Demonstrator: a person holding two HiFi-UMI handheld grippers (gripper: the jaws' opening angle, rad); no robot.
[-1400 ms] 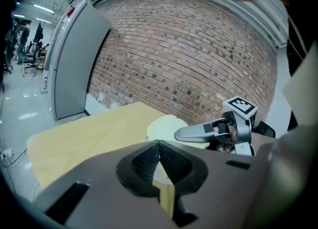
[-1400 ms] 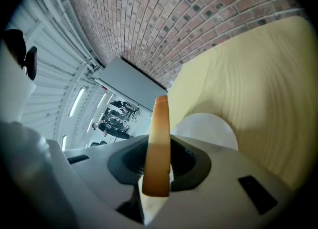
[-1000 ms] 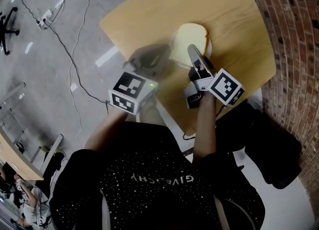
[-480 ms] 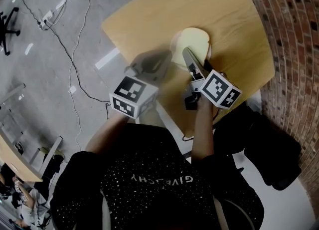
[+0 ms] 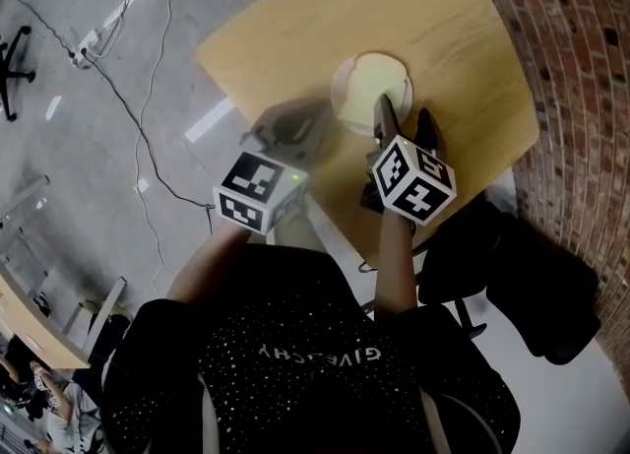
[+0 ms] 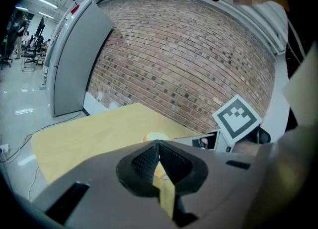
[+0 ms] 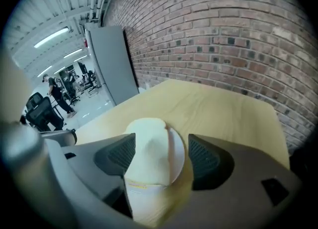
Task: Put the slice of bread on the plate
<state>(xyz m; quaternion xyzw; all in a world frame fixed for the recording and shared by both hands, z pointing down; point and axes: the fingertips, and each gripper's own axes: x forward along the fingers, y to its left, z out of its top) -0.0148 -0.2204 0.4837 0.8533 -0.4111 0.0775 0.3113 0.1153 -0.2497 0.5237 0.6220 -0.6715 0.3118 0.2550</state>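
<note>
- Since a second ago, in the head view, the right gripper (image 5: 404, 119) has rolled and its jaws are opening. The bread (image 5: 369, 86), overhanging before, now lies flat on the plate (image 5: 341, 99), at 12 o'clock from that gripper. The left gripper (image 5: 283, 127) hangs at 8 o'clock from the plate, over the table (image 5: 285, 19).
- Left gripper view: the jaws are clenched together on nothing, and the plate (image 6: 158, 136) shows just past their tips.
- Right gripper view: the jaws are released, wide either side of the bread (image 7: 149, 151). The left pad (image 7: 115, 154) sits close to the crust; I cannot tell if it touches.
- The placing looks done. Draw the right gripper straight back toward 6 o'clock, jaws kept wide, so no pad drags the slice off.
</note>
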